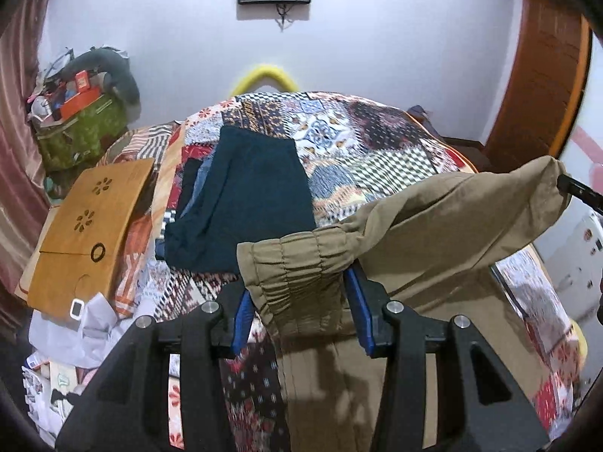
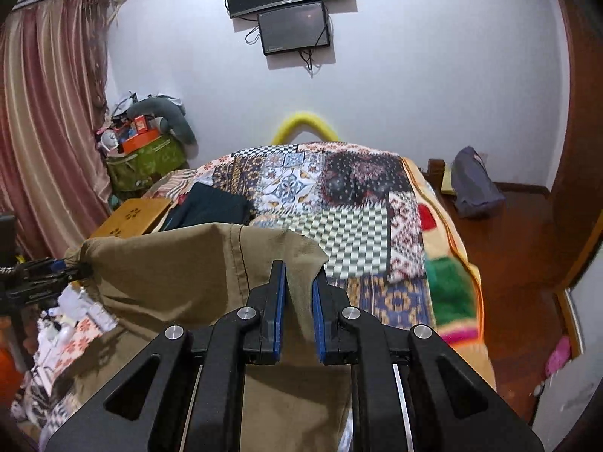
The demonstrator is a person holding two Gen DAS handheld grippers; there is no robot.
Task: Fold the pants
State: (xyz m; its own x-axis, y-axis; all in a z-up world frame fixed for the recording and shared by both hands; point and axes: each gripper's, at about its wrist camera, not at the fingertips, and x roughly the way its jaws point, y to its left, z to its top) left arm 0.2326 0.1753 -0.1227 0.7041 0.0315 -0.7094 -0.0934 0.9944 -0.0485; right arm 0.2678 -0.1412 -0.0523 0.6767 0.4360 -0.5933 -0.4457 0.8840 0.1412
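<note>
Khaki pants [image 1: 433, 226] hung spread above the bed [image 1: 377, 143]; our left gripper [image 1: 299, 297] pinched the elastic waistband [image 1: 301, 263], our right gripper [image 2: 299, 301] the opposite edge, for folding.

Both views are evenly lit by soft indoor light from above, with no hard glare. The pale wall [image 2: 433, 75] reads bright and slightly bluish. The khaki pants [image 1: 433, 226] cast a soft shadow on their own hanging cloth below in the left wrist view, and a dim shadow falls under them onto the bed [image 2: 358, 233] in the right wrist view. Fisheye distortion bends the curtain [image 2: 45, 132] and the wooden door frame [image 1: 542, 86] into arcs, and black vignette fills the corners. Motion blur smears the near right edge of the bedspread and the floor [image 2: 520, 301]; the centre stays fairly sharp. The screens [image 2: 294, 26] are dark, with faint reflections.
</note>
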